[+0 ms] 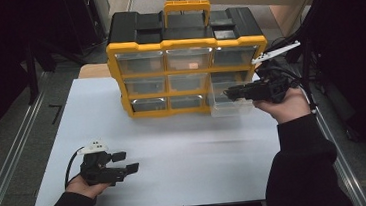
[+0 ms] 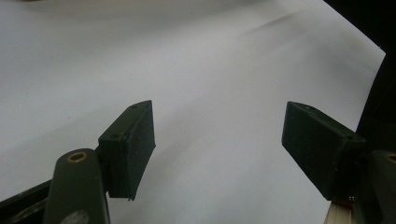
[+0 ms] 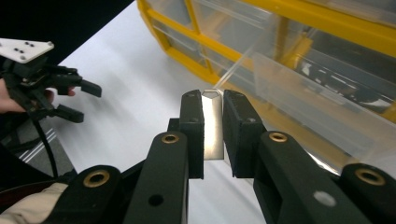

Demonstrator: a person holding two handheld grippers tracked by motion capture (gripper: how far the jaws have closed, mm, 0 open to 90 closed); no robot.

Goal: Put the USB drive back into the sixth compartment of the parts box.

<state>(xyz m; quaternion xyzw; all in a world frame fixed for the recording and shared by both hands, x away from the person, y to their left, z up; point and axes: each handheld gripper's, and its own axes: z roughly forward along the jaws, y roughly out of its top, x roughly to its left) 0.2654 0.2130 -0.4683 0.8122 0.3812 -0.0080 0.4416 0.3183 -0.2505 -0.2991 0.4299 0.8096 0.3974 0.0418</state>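
A yellow and black organizer (image 1: 183, 12) with clear drawers stands at the back of the white tabletop (image 1: 185, 153). Its bottom right clear drawer (image 1: 224, 108) is pulled partly out. My right gripper (image 1: 231, 92) is shut on that drawer's front tab. In the right gripper view the jaws (image 3: 214, 126) pinch the clear tab, with the drawer (image 3: 303, 88) running off to the right. My left gripper (image 1: 126, 162) rests open near the table's front left with nothing between its fingers. In its own view the left gripper (image 2: 219, 135) stands wide over bare white surface.
The other drawers (image 1: 190, 59) of the organizer look closed, and its yellow handle (image 1: 186, 7) stands on top. The table's right edge (image 1: 273, 125) runs close by my right forearm. Metal rails (image 1: 9, 148) run along the floor at left.
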